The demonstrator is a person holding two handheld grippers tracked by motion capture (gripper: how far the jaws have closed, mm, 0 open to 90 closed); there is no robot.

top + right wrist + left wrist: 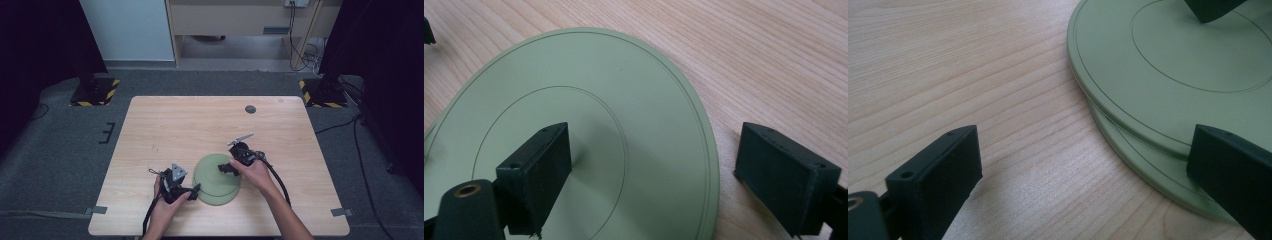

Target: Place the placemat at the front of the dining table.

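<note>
Two green plates, stacked and a bit offset, lay flat on the tabletop (150,125) near my front edge, between my two hands. Top plate (214,170) sat shifted away from me over the bottom plate (220,199); round, so no long axis, faces up.

My right hand-held gripper (227,168) had its jaws apart, straddling the top plate's right rim: one jaw over the plate face, the other outside over bare wood. Pads weren't pressing on anything I could see. The plate rim lay right between them, so right was the nearer one to a grip.

My left hand-held gripper (196,189) was also apart, at the stack's left edge, one jaw over the lower rims, the other over wood. Nothing clamped.

I judged the next move was closing right on the top rim.
</note>
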